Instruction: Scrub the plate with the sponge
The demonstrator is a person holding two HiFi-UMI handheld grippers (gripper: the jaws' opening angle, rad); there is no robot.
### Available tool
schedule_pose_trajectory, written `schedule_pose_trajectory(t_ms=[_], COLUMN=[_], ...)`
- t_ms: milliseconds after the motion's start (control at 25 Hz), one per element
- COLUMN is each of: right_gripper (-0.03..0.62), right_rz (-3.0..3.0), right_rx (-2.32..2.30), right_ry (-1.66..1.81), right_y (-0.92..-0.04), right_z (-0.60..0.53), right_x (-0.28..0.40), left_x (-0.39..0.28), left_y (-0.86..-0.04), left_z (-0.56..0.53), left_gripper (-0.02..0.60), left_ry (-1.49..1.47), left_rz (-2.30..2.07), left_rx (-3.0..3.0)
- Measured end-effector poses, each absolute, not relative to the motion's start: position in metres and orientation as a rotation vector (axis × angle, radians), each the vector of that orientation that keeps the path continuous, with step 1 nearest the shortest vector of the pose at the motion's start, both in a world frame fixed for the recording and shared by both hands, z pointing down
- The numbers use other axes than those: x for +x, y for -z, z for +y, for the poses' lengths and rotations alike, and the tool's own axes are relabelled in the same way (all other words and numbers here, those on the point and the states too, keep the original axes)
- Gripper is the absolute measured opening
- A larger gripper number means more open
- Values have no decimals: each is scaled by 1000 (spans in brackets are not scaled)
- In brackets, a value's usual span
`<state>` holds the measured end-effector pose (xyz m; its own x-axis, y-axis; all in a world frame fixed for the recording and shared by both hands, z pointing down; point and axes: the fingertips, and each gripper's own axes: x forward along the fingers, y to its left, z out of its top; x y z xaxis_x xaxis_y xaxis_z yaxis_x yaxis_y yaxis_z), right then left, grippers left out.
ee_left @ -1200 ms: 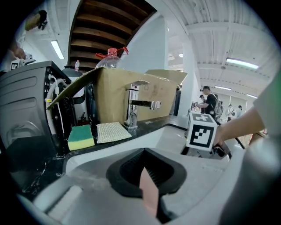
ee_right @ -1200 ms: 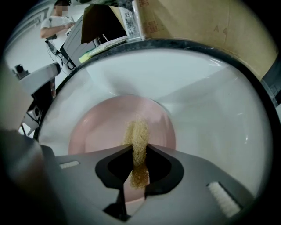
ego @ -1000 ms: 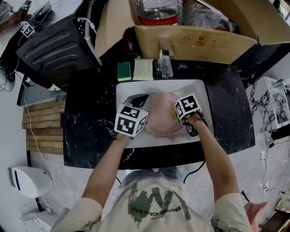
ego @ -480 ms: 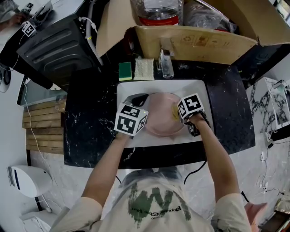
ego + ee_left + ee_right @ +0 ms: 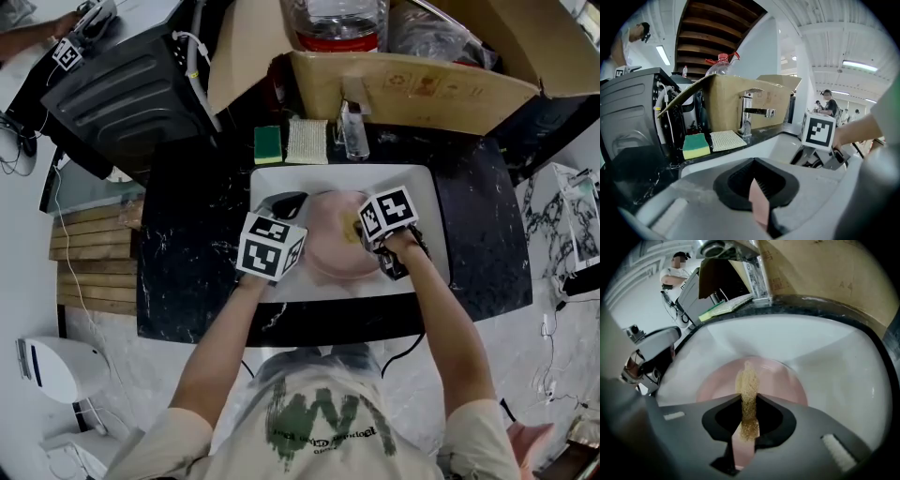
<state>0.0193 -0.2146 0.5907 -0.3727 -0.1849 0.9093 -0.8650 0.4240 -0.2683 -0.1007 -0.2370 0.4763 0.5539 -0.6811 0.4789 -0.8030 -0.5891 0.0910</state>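
Left hand-held gripper [image 5: 759, 199]: jaws closed on the rim of the pink plate [image 5: 328, 251], at its left edge; plate sits inside the white sink [image 5: 417, 192] set in the dark marbled bench [image 5: 187, 244]. Right hand-held gripper [image 5: 746, 423]: jaws clamped on a yellow mesh sponge [image 5: 748, 389], which stands edge-on against the plate's inner face, right of centre; a green sponge [image 5: 268, 144] and a pale scrub pad [image 5: 307, 141] lie side by side on the bench behind the sink, beside the tap [image 5: 353, 129].
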Motion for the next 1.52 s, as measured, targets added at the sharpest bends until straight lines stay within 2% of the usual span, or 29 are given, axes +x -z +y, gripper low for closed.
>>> schedule_pose_trajectory(t_ms=[680,1520], right_gripper=[63,63], right_rz=[-1908,-1838], right_rx=[714,649], right_ry=[-1100,-1072], right_y=[-600,-613], right_z=[-192,-173], right_x=[-75,-68], left_x=[-119,-120], left_y=[-467,-474], left_z=[-228,-226], left_gripper=[0,0], left_ry=[-561,-590], left_rz=[-1268,-1253], left_rx=[2526,2523])
